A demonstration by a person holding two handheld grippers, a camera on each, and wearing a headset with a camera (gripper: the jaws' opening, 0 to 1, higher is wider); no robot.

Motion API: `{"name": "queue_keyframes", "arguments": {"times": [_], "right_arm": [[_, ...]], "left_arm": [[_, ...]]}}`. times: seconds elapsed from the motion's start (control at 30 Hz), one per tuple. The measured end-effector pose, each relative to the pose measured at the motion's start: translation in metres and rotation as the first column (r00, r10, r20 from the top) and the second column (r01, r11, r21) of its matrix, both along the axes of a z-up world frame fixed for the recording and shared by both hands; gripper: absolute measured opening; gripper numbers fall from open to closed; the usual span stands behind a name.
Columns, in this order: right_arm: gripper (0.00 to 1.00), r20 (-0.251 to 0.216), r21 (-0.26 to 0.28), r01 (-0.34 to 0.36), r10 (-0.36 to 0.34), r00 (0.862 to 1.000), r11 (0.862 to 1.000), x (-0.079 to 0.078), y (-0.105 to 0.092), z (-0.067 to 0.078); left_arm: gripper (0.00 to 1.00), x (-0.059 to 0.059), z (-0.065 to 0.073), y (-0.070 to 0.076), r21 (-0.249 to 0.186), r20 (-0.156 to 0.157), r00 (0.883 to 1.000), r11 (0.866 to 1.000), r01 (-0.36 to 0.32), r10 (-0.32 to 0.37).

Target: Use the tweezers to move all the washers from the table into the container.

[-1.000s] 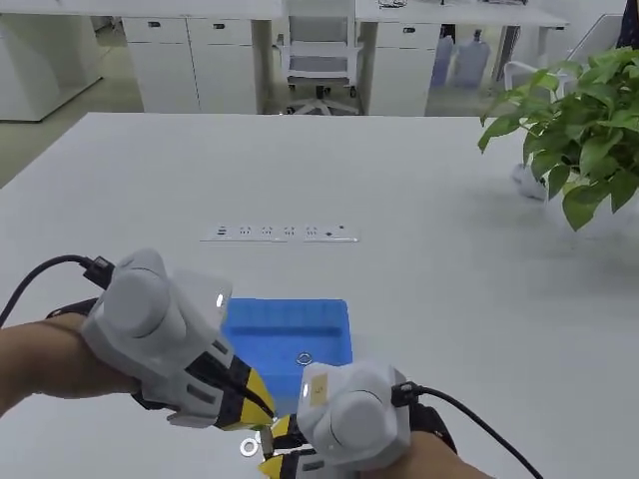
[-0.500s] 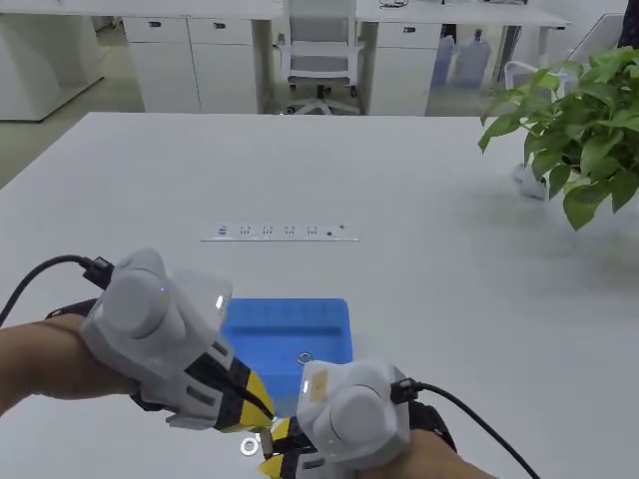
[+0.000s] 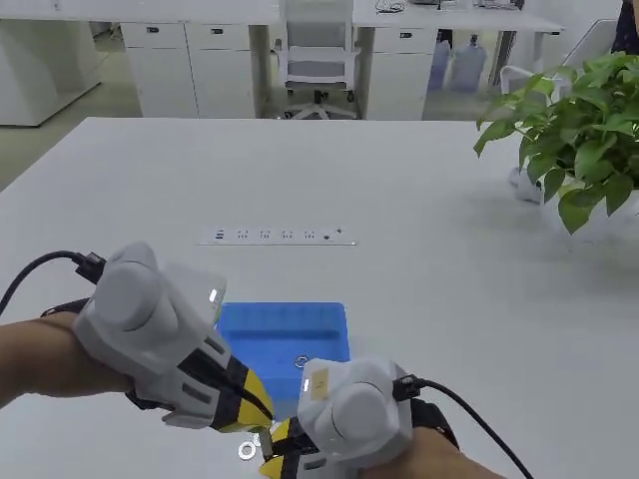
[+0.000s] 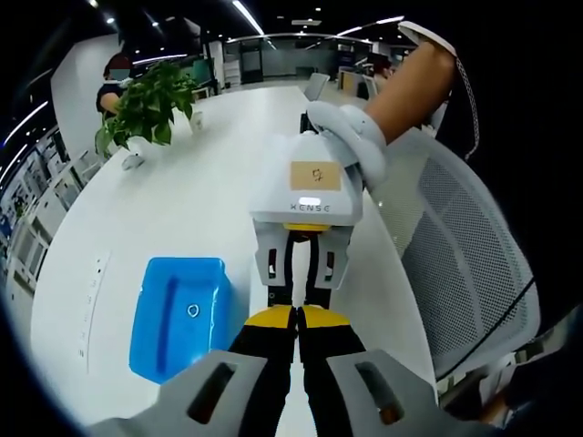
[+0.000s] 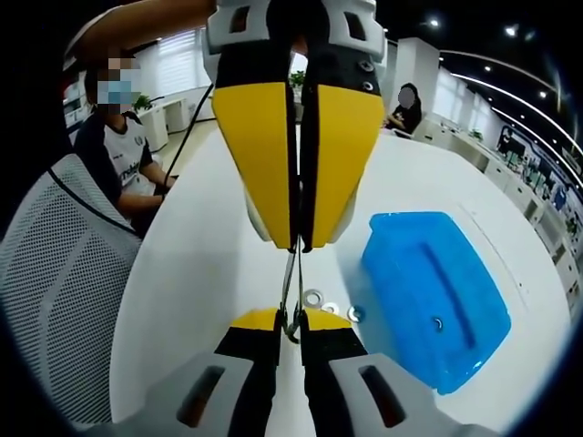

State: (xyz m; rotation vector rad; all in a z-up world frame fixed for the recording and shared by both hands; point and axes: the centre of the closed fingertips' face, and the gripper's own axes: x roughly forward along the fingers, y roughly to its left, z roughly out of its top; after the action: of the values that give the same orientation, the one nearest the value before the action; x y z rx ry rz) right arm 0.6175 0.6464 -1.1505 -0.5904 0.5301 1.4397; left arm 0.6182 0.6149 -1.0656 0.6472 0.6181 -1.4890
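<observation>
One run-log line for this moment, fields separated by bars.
left hand-held gripper, right hand-held gripper: shut on tweezers | container: one washer | table: washers

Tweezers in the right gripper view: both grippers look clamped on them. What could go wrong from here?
1. The tweezers are pinched by both the left gripper and the right gripper. An uneven pull or release could twist or drop them.
2. Three washers lie loose on the table close by the tweezers, beside the container. A low sweep could knock them away.
</observation>
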Motion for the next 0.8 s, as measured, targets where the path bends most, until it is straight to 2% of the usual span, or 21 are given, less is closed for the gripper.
{"name": "queue_keyframes", "arguments": {"times": [0.5, 0.8], "right_arm": [[0.09, 0.024, 0.004, 0.013, -0.014, 1.000, 1.000, 0.008, -0.006, 0.021], [0.09, 0.045, 0.003, 0.026, -0.026, 0.999, 1.000, 0.021, -0.010, 0.035]], "left_arm": [[0.05, 0.002, 0.022, -0.006, -0.022, 0.014, 1.000, 1.000, 0.012, -0.012], [0.05, 0.013, 0.036, -0.008, -0.024, 0.039, 0.999, 1.000, 0.020, -0.019]]}}
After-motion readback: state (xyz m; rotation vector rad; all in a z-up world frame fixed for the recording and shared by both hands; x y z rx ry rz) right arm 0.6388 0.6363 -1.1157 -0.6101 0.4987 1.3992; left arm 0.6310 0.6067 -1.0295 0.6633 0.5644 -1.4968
